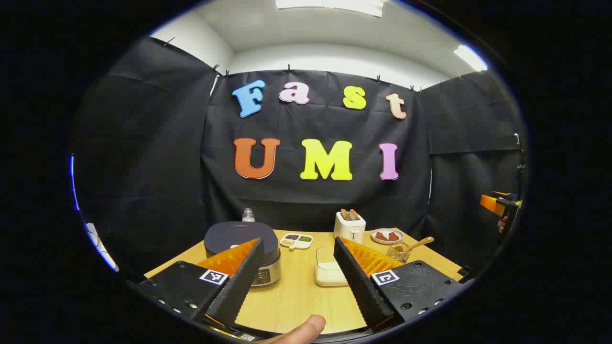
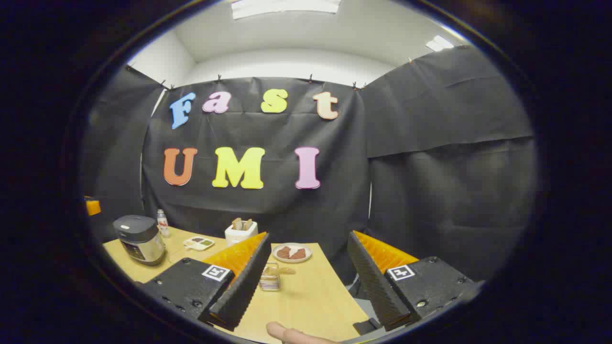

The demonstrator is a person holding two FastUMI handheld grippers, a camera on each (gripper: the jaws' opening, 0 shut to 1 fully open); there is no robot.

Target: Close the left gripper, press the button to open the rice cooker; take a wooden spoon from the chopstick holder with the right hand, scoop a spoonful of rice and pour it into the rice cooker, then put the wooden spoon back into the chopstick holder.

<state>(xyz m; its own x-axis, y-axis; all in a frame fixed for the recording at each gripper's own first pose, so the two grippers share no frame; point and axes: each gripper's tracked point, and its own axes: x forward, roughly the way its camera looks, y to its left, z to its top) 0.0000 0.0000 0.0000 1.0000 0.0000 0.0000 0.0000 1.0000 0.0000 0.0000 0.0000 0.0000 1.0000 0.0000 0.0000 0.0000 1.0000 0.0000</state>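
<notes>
Left gripper view: left tool (image 1: 297, 279) hangs spread wide above the tabletop (image 1: 296, 296); rice cooker (image 1: 242, 251), lid down, sits just ahead-left. Best clench the fingers first, then press its button. Right tool (image 2: 306, 282) also released, near the chopstick holder (image 2: 270, 278).

— What do we have past the jaws in the left gripper view?

— We see a white toaster (image 1: 349, 227) with bread in its slots, beyond the right jaw. Right of it sits a plate (image 1: 387, 236) of reddish-brown pieces. Between the two jaws, farther back, lies a divided dish (image 1: 296, 240) of small portions, and nearer, against the right jaw, a cream lidded box (image 1: 328, 274).

— Anything behind the left jaw?

— A small clear bottle (image 1: 247, 215), at the back edge of the counter (image 1: 291, 296).

— And in the right gripper view?

— We find the plate between the jaws, the toaster above the left jaw, the dish and bottle farther left.
</notes>
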